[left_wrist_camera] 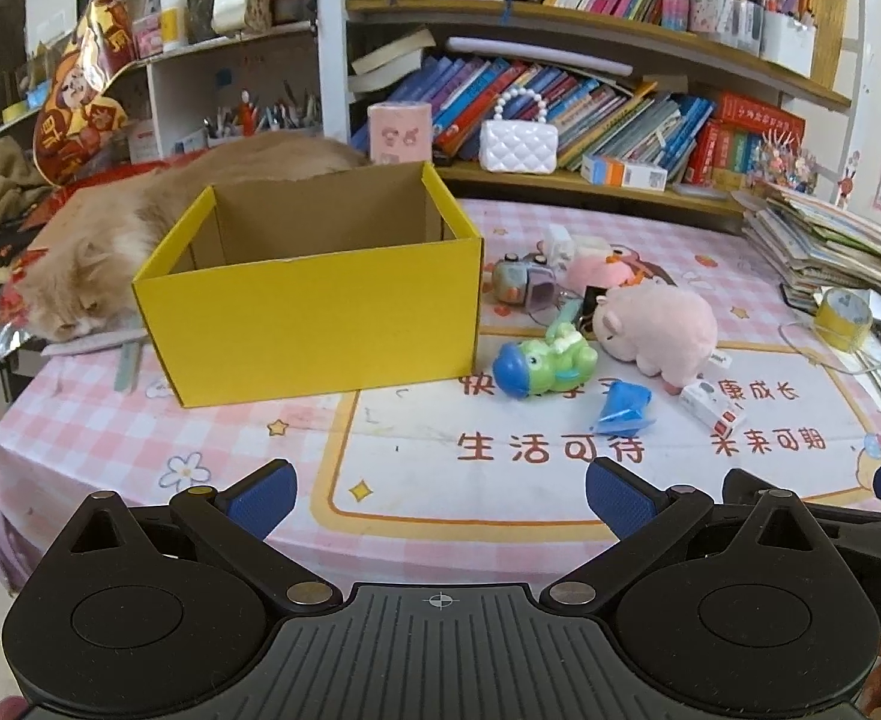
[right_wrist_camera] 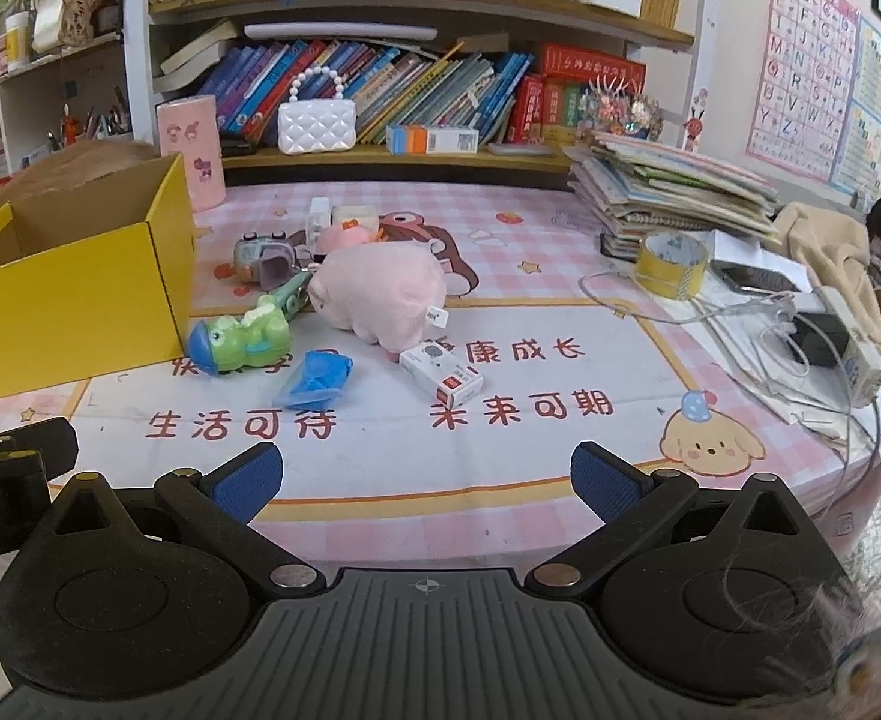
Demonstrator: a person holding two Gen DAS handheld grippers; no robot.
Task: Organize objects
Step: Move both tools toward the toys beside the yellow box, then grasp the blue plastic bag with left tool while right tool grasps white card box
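An open yellow cardboard box [left_wrist_camera: 314, 312] stands on the pink checked table; it also shows at the left of the right wrist view [right_wrist_camera: 74, 294]. To its right lie a green and blue toy [left_wrist_camera: 539, 363] [right_wrist_camera: 239, 339], a pink plush pig [left_wrist_camera: 659, 327] [right_wrist_camera: 380, 294], a blue wrapper [left_wrist_camera: 623, 408] [right_wrist_camera: 317, 381], a small white box [left_wrist_camera: 710, 408] [right_wrist_camera: 440, 375] and a grey toy camera [left_wrist_camera: 521, 282] [right_wrist_camera: 263, 258]. My left gripper [left_wrist_camera: 440, 495] is open and empty near the front edge. My right gripper [right_wrist_camera: 425, 480] is open and empty, to the right of the left one.
An orange cat [left_wrist_camera: 116, 252] lies behind and left of the box. A stack of books [right_wrist_camera: 674, 186], a yellow tape roll [right_wrist_camera: 671, 264] and cables [right_wrist_camera: 788, 330] lie at the right. Bookshelves with a white handbag [left_wrist_camera: 518, 144] line the back.
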